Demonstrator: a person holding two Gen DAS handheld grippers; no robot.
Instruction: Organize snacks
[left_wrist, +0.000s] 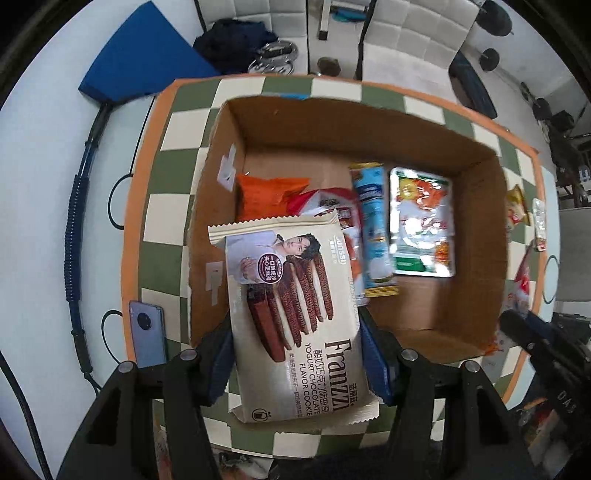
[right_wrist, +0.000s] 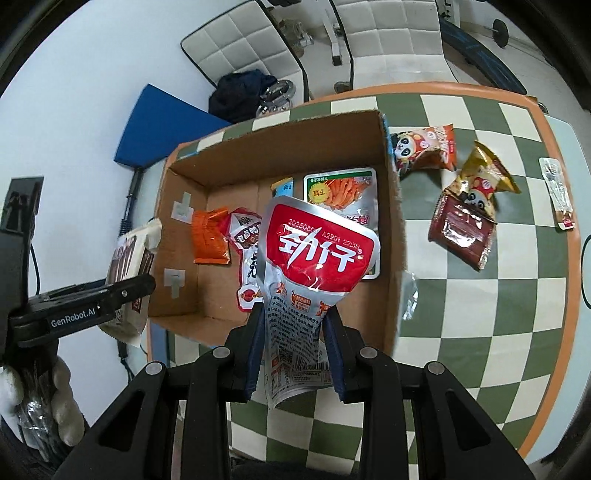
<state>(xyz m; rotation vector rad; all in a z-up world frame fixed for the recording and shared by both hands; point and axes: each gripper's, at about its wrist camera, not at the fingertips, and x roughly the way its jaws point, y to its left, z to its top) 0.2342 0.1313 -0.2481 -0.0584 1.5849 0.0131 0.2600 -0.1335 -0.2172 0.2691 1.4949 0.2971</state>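
Observation:
An open cardboard box stands on the checkered table. Inside lie an orange packet, a red-white packet, a blue bar and a green-edged foil pouch. My left gripper is shut on a beige Franzzi cookie pack, held over the box's near left wall. My right gripper is shut on a red-and-silver pouch, held above the box's near edge.
Loose snacks lie on the table right of the box: an orange panda packet, a gold packet, a dark red packet, a small clear sachet. A phone lies left of the box. Chairs stand beyond the table.

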